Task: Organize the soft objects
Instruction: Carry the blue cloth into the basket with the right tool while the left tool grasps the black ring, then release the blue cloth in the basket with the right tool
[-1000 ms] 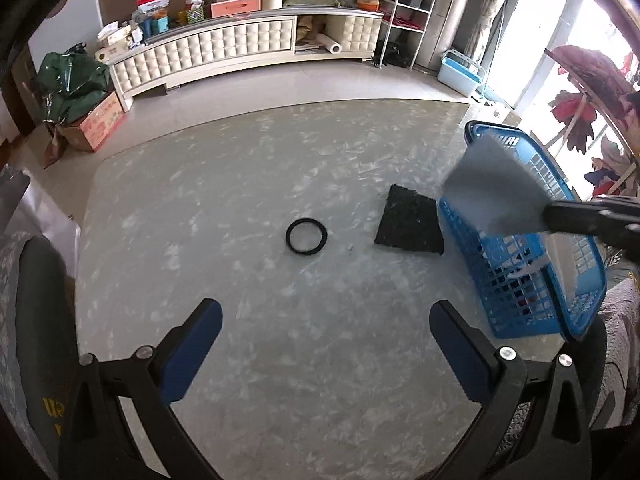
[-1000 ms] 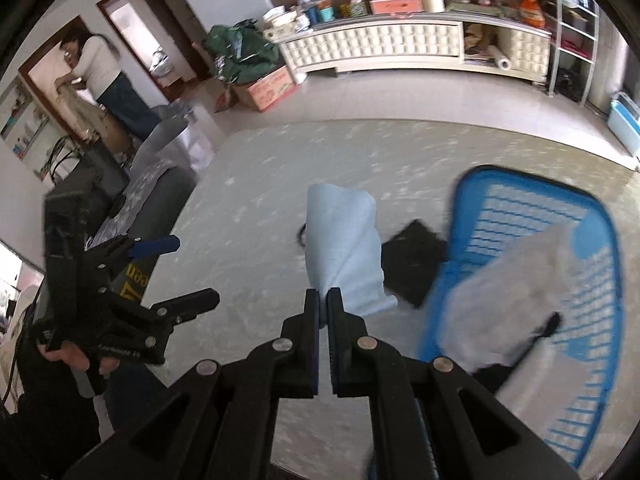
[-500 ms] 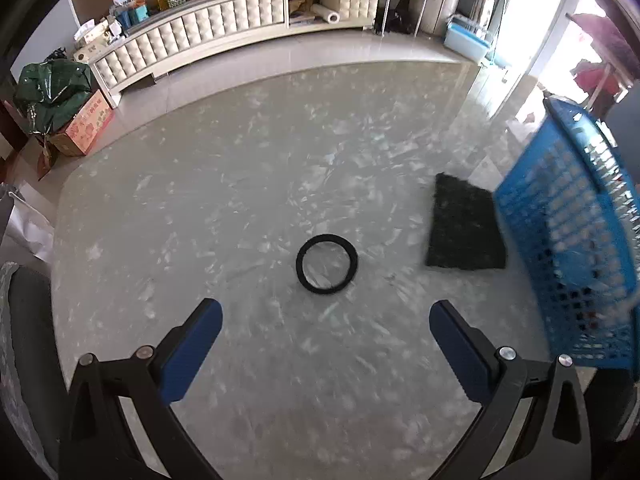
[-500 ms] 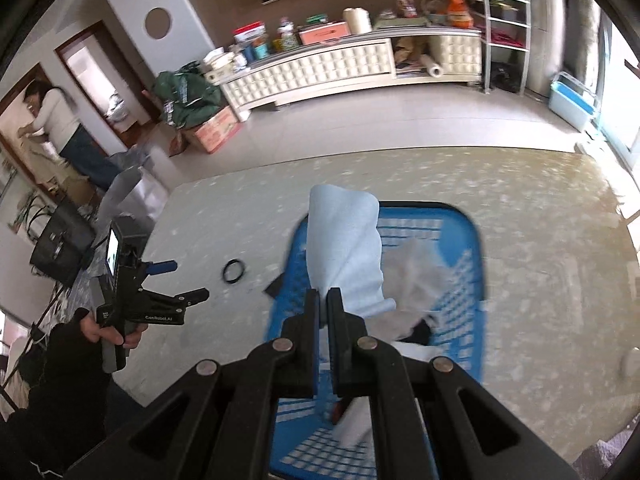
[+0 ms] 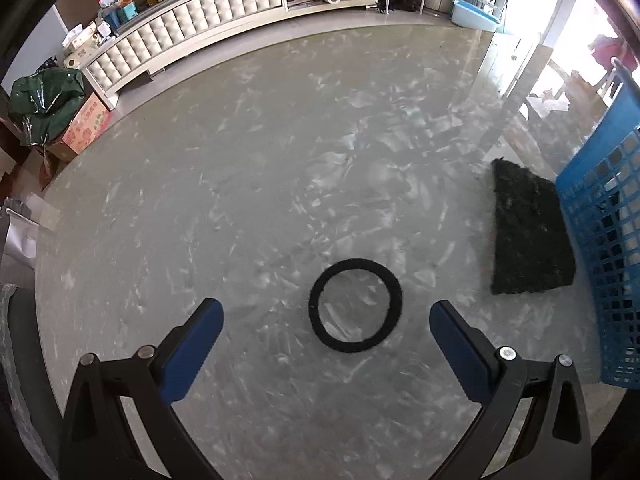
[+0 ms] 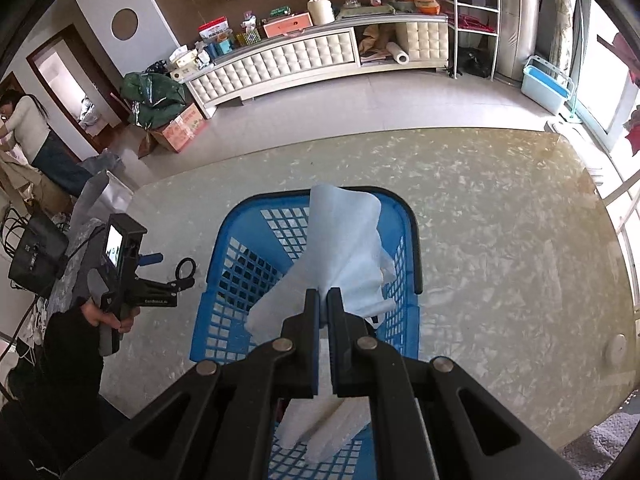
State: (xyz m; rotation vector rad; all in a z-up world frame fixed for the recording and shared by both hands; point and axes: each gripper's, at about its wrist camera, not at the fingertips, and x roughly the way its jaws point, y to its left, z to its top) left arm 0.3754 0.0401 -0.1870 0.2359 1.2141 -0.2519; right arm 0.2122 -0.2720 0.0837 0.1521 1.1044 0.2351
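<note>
A black fabric ring [image 5: 355,305] lies flat on the marbled table, just ahead of my left gripper [image 5: 326,322], which hangs open above it with its blue pads [image 5: 196,340] spread wide. A dark scouring pad [image 5: 526,240] rests to the right, against the blue basket [image 5: 604,240]. My right gripper [image 6: 324,294] is shut on a pale blue cloth [image 6: 348,240] that hangs over the blue basket [image 6: 230,236]. White cloths [image 6: 332,428] lie inside the basket. The left gripper [image 6: 186,270] also shows at the left of the right wrist view, held in a hand.
The table's curved edge [image 5: 168,80] runs along the far side, with floor beyond. A long white cabinet [image 6: 288,62] stands at the wall. A cardboard box [image 5: 86,128] and a green bag sit on the floor. A person [image 6: 28,128] stands in a doorway.
My left gripper has come down and closer over the black ring, which now lies between its fingers. My right gripper has carried the blue cloth from beside the basket to over it.
</note>
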